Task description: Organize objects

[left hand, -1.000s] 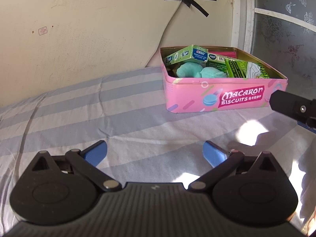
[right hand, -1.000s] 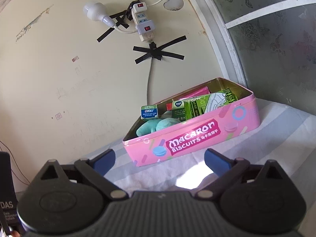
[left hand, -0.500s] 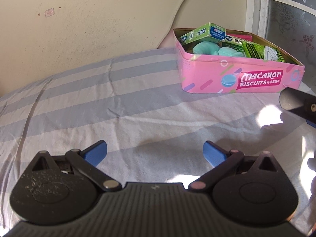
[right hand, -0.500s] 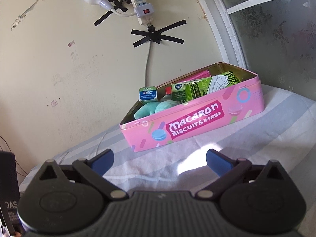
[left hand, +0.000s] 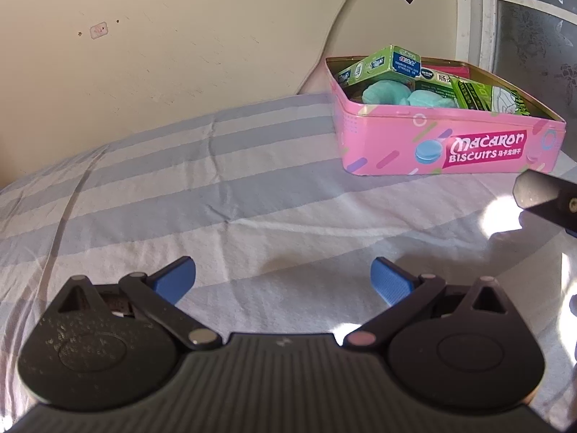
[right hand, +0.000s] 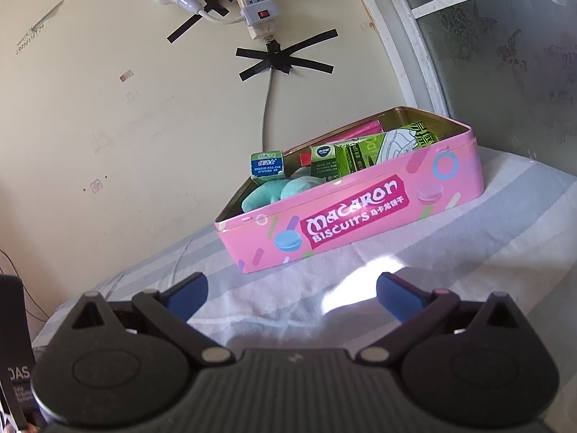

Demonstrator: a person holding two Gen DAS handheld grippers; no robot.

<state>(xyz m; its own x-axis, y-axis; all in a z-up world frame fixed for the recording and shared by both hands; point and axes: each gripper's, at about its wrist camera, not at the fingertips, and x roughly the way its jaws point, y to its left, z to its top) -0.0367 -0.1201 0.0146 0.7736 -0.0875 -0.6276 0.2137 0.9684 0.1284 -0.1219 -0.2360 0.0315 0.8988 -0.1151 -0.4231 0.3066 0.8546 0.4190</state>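
Showing only in right wrist view: power strip [right hand: 254,7].

I note a pink tin [right hand: 360,213] w/ magenta label, white lettering, blue macaron print and pastel confetti streaks. Inside: green cartons [right hand: 326,166], a green-and-blue box [right hand: 267,164], teal soft lumps [left hand: 389,94]. My bedsheet [left hand: 216,195] shows pale grey-blue and white stripes. Wall [right hand: 108,108] is cream, marked w/ black tape crosses [right hand: 285,61]. Both grippers' pads are blue [left hand: 175,279], bodies black.
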